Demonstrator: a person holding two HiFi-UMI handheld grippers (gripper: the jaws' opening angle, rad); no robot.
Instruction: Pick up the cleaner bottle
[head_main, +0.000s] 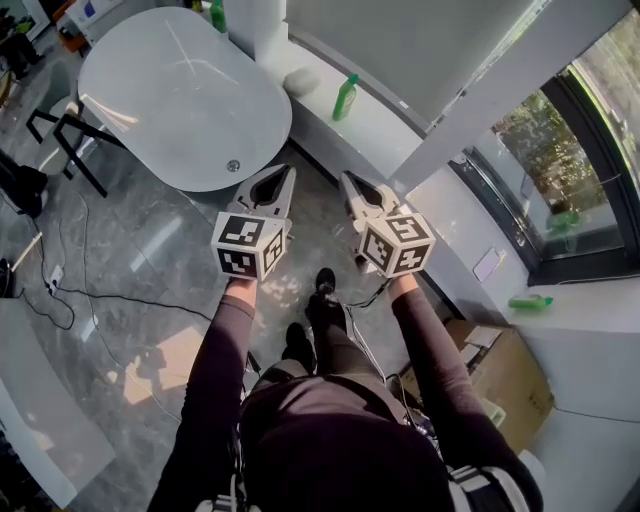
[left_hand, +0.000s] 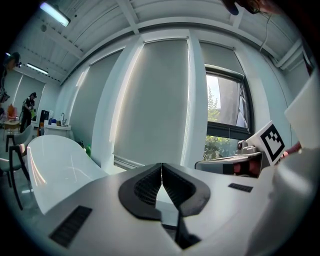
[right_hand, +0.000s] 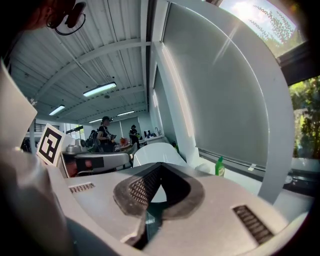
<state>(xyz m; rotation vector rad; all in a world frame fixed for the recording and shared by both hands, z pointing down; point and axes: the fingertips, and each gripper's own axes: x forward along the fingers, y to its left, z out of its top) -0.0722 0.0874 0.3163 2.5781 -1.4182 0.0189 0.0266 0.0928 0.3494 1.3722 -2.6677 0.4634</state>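
The person holds both arms forward in dark sleeves, the left arm (head_main: 215, 370) and the right arm (head_main: 440, 375) roughly parallel. The left gripper (head_main: 286, 173) and the right gripper (head_main: 349, 180) sit side by side, near each other but apart, pointing ahead and slightly down. Each gripper's jaws meet at the tips with nothing between them.

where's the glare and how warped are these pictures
Head view: sun patches on the floor and a sheen on the bathtub; the cleaner bottle is sharp. Left gripper view: heavy fisheye bends the window frame, and the corners go black. Right gripper view: same warp, and the top-right pane is blown out.
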